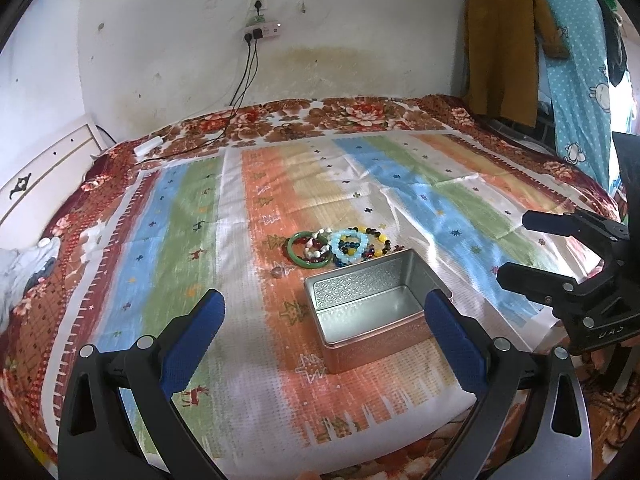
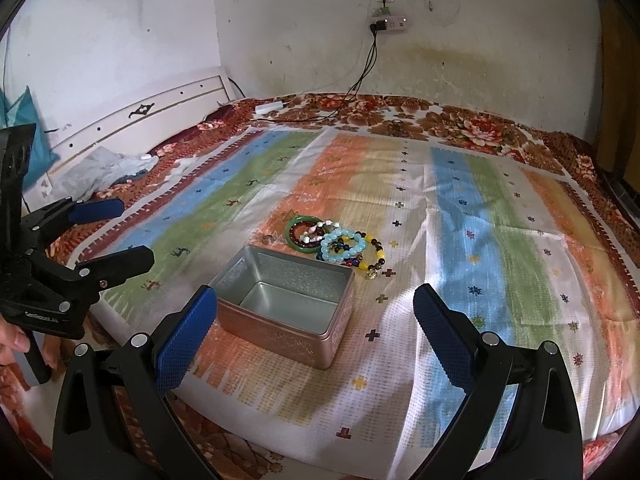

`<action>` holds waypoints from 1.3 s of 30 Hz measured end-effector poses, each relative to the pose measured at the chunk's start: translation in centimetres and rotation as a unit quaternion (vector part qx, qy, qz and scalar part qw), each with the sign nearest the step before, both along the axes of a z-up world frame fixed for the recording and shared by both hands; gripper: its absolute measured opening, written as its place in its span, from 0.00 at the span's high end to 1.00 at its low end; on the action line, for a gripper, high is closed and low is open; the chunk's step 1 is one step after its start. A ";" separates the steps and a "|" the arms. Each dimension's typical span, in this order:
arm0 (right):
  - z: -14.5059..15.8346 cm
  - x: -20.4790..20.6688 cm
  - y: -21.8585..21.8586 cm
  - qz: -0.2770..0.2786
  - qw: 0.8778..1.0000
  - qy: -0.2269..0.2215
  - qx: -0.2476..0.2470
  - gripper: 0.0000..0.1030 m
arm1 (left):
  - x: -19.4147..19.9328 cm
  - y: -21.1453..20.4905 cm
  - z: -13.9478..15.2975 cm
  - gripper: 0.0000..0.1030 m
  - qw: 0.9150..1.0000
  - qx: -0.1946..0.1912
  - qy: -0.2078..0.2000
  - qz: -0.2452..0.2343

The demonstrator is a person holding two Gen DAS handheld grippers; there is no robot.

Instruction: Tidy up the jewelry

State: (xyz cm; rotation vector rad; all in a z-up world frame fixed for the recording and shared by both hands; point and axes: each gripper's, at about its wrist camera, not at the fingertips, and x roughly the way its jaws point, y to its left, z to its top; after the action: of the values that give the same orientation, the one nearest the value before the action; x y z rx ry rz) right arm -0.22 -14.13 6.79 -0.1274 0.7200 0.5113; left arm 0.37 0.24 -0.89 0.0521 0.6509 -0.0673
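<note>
Open metal tin [image 2: 256, 276] holds nothing; bracelets [image 2: 338, 242] lie just beside it

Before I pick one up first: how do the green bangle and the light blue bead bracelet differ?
The green bangle is one smooth solid ring; the light blue bead bracelet is a string of round translucent beads. The bangle lies at the pile's left end, the bead bracelet mid-pile over darker beads. Both lie flat behind the open tin.

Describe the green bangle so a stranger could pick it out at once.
On the striped cloth covering the bed stands an open metal tin, with a small heap of bracelets just beyond it. The green bangle lies at the heap's left end: one smooth, solid green ring, while its neighbours are strung from separate beads.
</note>
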 end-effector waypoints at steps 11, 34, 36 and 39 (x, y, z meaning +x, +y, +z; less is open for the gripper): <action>0.2 0.0 -0.1 -0.009 1.000 -0.005 0.002 0.03 | 0.0 0.1 0.3 0.05 1.000 0.003 -0.003 0.004; -0.2 0.3 -0.6 -0.016 1.000 0.012 0.011 0.03 | 0.2 0.3 -0.1 0.05 1.000 -0.001 0.006 0.006; -0.2 0.3 -0.6 -0.016 1.000 0.013 0.011 0.03 | 0.2 0.3 -0.1 0.05 1.000 -0.001 0.007 0.007; -0.3 0.3 -0.6 -0.018 1.000 0.014 0.010 0.03 | 0.2 0.2 -0.1 0.05 1.000 0.000 0.007 0.007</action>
State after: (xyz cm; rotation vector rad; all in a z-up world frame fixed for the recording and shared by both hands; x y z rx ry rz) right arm 0.11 -14.76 6.48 -0.0878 0.7438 0.4873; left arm 0.61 0.45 -0.99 0.0481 0.6646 -0.0544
